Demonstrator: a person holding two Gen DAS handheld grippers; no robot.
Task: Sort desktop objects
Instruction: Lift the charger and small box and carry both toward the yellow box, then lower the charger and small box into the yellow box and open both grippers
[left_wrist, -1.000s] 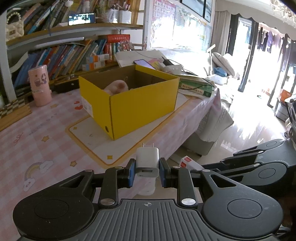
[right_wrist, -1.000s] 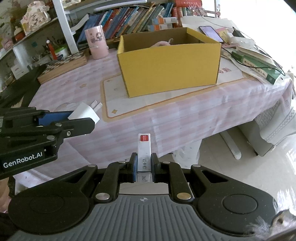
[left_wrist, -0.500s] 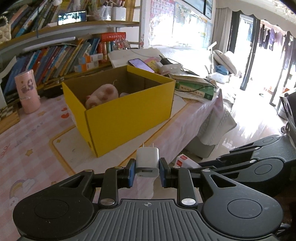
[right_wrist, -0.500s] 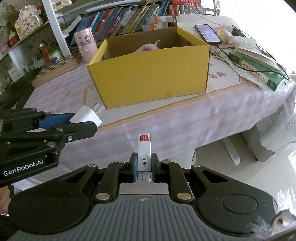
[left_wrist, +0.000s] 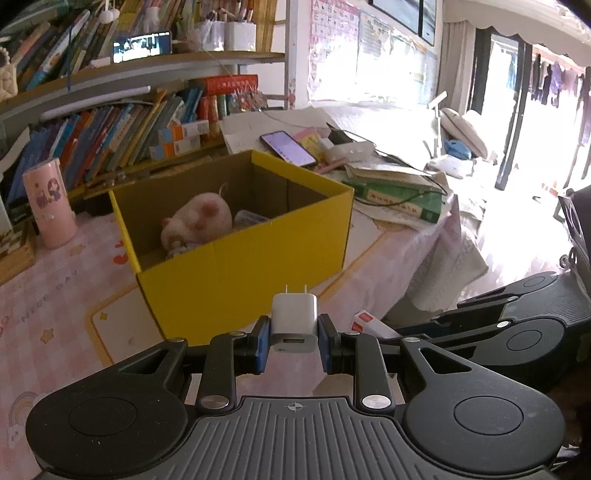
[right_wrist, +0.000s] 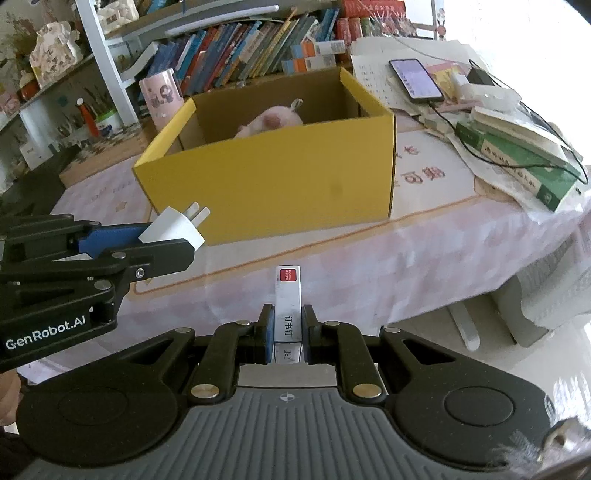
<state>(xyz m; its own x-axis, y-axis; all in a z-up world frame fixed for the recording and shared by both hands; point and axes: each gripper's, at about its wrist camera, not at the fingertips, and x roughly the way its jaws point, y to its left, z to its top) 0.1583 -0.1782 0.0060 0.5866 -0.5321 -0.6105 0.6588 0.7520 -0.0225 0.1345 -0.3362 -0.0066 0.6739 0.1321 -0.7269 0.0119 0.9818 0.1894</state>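
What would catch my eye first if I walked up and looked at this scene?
Probably the bright yellow box in the middle of the pink-checked table, open on top with a pink plush toy lying inside. Next, the two black grippers in the foreground: the left gripper pinches a white plug adapter, the right gripper a slim white box with a red label, both short of the box.
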